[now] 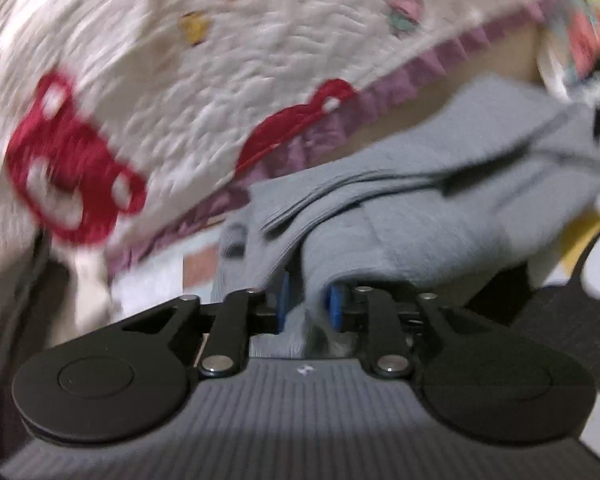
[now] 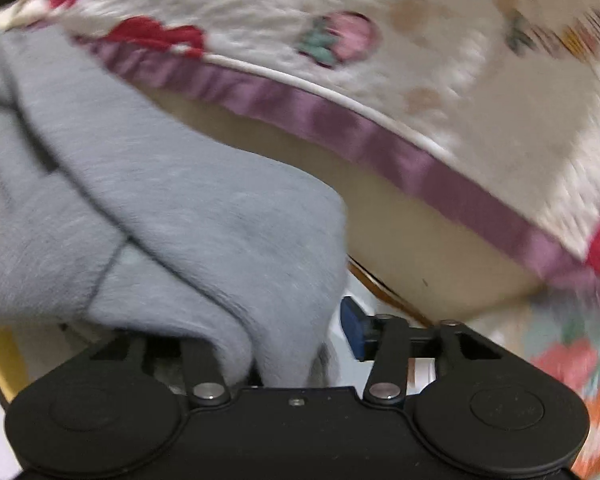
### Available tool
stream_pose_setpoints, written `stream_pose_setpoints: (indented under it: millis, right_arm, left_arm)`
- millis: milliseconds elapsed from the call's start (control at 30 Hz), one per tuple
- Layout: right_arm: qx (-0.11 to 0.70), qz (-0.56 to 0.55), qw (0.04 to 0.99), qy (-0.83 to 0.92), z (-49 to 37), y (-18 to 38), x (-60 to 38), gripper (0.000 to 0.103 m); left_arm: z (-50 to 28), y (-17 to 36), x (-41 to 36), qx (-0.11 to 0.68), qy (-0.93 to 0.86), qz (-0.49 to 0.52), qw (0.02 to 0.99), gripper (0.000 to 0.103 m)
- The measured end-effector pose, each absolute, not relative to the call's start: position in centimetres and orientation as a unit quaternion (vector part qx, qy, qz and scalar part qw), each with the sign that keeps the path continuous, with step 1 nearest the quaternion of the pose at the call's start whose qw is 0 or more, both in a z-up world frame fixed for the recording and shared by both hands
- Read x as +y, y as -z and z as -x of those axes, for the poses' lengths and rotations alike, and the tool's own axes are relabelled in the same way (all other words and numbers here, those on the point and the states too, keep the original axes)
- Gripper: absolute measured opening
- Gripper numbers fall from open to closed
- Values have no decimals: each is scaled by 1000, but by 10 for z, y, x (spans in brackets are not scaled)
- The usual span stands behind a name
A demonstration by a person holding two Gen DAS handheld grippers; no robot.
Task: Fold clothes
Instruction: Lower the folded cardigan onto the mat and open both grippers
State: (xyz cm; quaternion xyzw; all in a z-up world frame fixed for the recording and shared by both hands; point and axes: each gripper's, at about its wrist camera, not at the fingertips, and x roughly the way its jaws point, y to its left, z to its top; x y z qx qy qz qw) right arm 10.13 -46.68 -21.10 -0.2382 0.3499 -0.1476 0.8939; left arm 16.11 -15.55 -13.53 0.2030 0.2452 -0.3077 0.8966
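**Grey garment hung between two grippers at the bed's edge**

Across the top of both views spread a white quilt printed with red shapes and small fruit, its purple frill running along the near edge. Below the frill showed a plain beige side panel. Both pictures were blurred.

A grey garment hung folded in front of that panel, clear of the quilt top. It filled the middle of the left view and the left half of the right view, hiding what lay beneath.

The left gripper had its blue pads close together with a fold of the garment pinched between them. The right gripper stood well apart; cloth draped over its left finger, the blue right pad bare, so nothing was clamped.

Open room lay to the right of the garment, along the panel.
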Motion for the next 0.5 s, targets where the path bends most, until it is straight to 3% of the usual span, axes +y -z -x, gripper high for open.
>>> stream_pose_setpoints:
  millis: [100,267,400,500]
  right_arm:
    - [361,218,888,183,-89,212,-467,59]
    - [371,289,858,208,-85,217,-457,65]
    - [359,447,794,202,-95,223,-448,65]
    - [303,544,748,229,-102,213,-448,65]
  left_arm:
    - [-170,128,-122,286,304,-76,906,25]
    - [-196,142,-78,359,318,165,862,25]
    - [-194,147,-78,372,320,165,855,25]
    - [-192,149,-83,368,317,135,864,25]
